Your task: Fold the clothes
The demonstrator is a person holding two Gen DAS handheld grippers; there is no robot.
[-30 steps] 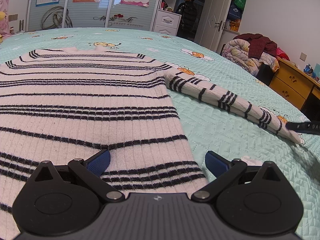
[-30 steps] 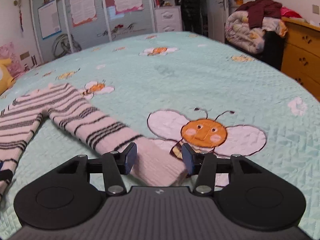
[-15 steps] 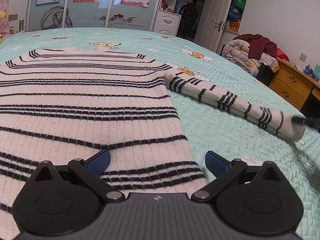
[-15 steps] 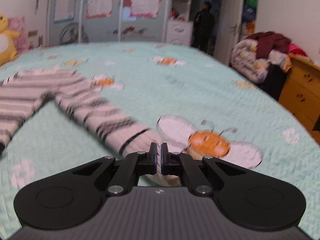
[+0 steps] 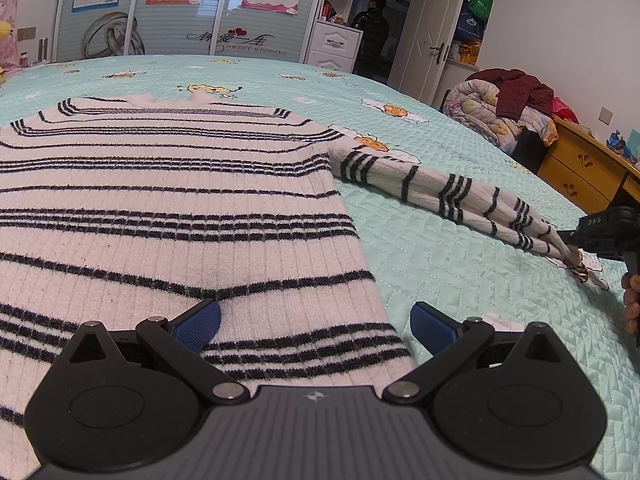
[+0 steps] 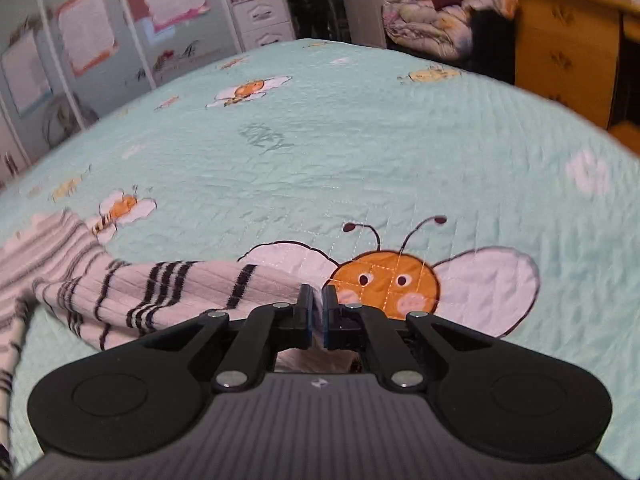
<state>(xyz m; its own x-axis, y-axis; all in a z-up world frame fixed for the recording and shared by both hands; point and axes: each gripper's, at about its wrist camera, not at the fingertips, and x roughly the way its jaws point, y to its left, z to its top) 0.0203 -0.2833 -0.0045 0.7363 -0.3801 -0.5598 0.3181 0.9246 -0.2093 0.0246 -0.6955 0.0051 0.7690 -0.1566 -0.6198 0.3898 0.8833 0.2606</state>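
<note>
We count one striped sweater [image 5: 168, 208] on the bed [image 5: 432, 248], two tools, the left tool [image 5: 316, 320] and the right tool [image 6: 318, 314], one heap of bedding [image 5: 496, 116], and one person [image 5: 372, 36] in the doorway.

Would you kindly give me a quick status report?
Right claw shut on sleeve cuff. Left claw open over sweater hem. Nothing in the way.

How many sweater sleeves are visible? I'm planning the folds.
1: the right sleeve stretches across the bedspread, its cuff pinched in the right gripper. The other sleeve is out of view.
</note>
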